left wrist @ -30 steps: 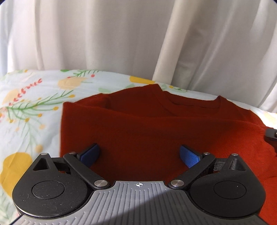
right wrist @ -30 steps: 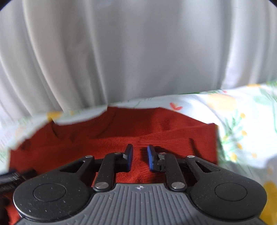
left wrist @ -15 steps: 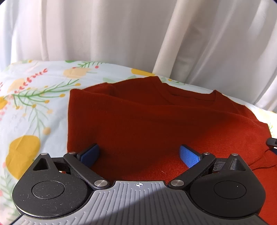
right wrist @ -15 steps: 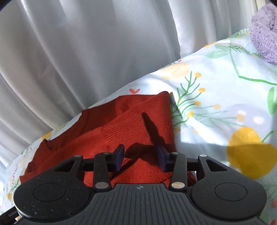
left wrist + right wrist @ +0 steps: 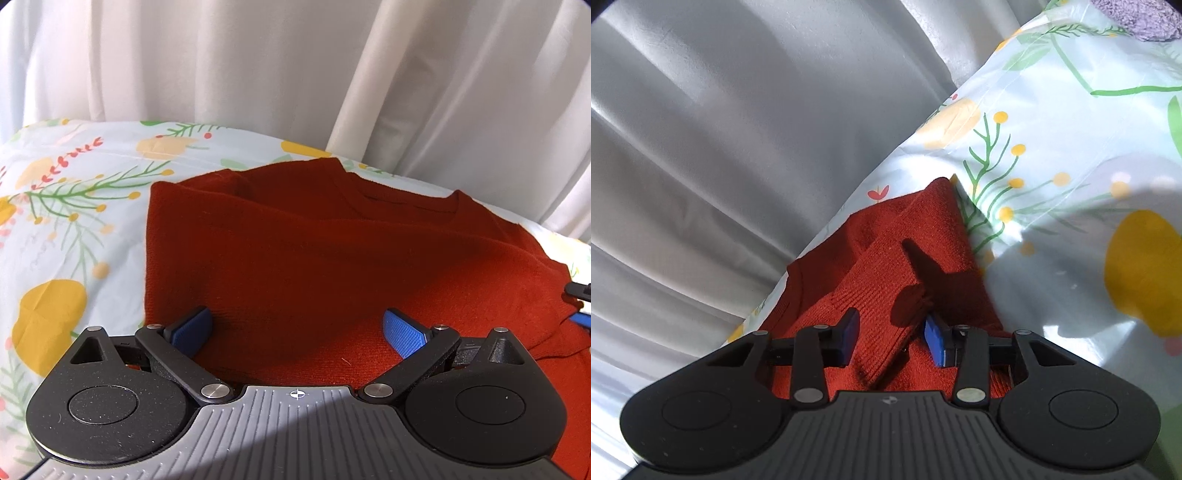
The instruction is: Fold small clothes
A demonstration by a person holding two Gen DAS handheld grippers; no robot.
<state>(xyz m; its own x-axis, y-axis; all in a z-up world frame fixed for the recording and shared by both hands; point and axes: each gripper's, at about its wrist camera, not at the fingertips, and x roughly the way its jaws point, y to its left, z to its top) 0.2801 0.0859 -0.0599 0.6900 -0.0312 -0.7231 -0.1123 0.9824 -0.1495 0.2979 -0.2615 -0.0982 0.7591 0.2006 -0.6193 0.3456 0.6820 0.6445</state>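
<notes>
Sweater (image 5: 332, 266), rust-red, lies folded on the floral sheet (image 5: 74, 206), its neckline toward the white curtain (image 5: 258, 66). From my left wrist, my left tool (image 5: 297, 328) hangs over the near edge of the sweater with its blue pads (image 5: 402, 332) spread wide, grasping nothing. At the right border a bit of my other tool pokes in beside the sweater's corner.

From my right wrist, the sweater (image 5: 886, 266) runs away toward the curtain (image 5: 720, 129), with the sheet (image 5: 1071, 166) to its right. My right tool (image 5: 892, 334) sits low over a ribbed fold, pads (image 5: 932, 339) parted on either side of it and not pinching. Something purple and fuzzy (image 5: 1137, 18) shows at the top right corner.
</notes>
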